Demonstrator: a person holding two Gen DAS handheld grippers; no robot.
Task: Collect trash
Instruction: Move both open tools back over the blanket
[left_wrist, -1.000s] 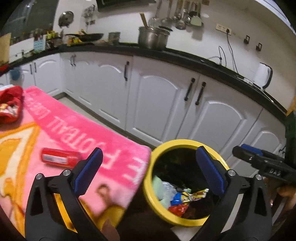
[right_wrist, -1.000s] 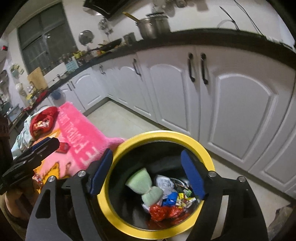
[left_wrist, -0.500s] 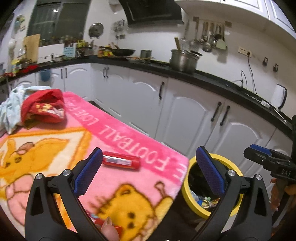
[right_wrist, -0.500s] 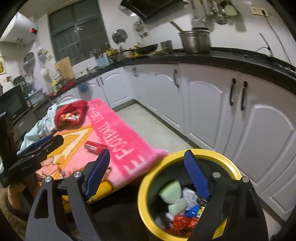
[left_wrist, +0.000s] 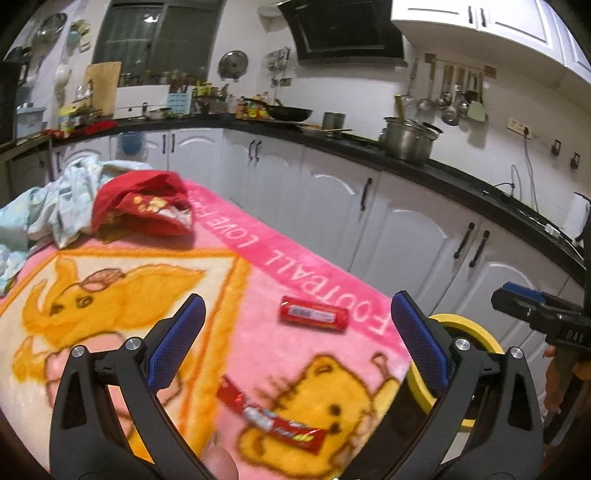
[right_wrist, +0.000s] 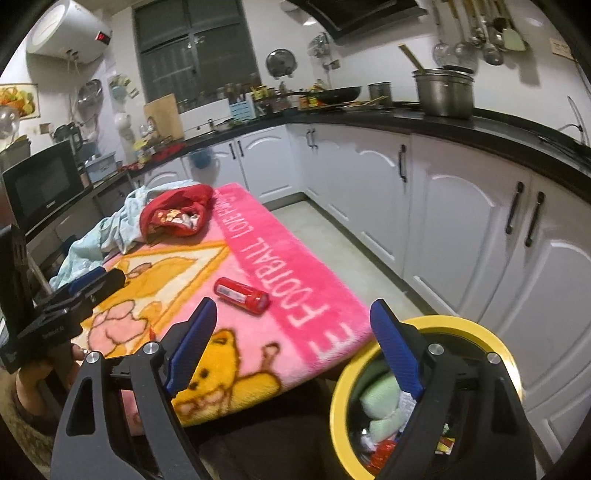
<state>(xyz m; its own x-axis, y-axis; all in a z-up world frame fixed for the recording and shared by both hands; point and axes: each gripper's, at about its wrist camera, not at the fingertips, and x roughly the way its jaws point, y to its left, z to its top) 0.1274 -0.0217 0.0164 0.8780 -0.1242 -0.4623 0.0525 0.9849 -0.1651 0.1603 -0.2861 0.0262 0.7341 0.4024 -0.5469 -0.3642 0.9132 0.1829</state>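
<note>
A red wrapped packet (left_wrist: 313, 319) lies on the pink cartoon blanket (left_wrist: 229, 266); it also shows in the right wrist view (right_wrist: 241, 295). A second red snack wrapper (left_wrist: 273, 419) lies nearer me on the blanket. My left gripper (left_wrist: 295, 339) is open and empty above the blanket. My right gripper (right_wrist: 293, 350) is open and empty over the blanket's corner and the yellow-rimmed bin (right_wrist: 424, 325), which holds green, red and blue trash. The bin rim also shows in the left wrist view (left_wrist: 476, 339).
A red bag of items (right_wrist: 173, 218) and pale blue cloth (right_wrist: 110, 232) lie at the blanket's far end. White cabinets (right_wrist: 461, 229) under a black counter with pots run along the right. Bare floor (right_wrist: 332, 240) lies between the blanket and cabinets.
Both grippers have lifted and swung left from over the bin toward the blanket. The bin has dropped to the lower right of both views. Both stay open.
</note>
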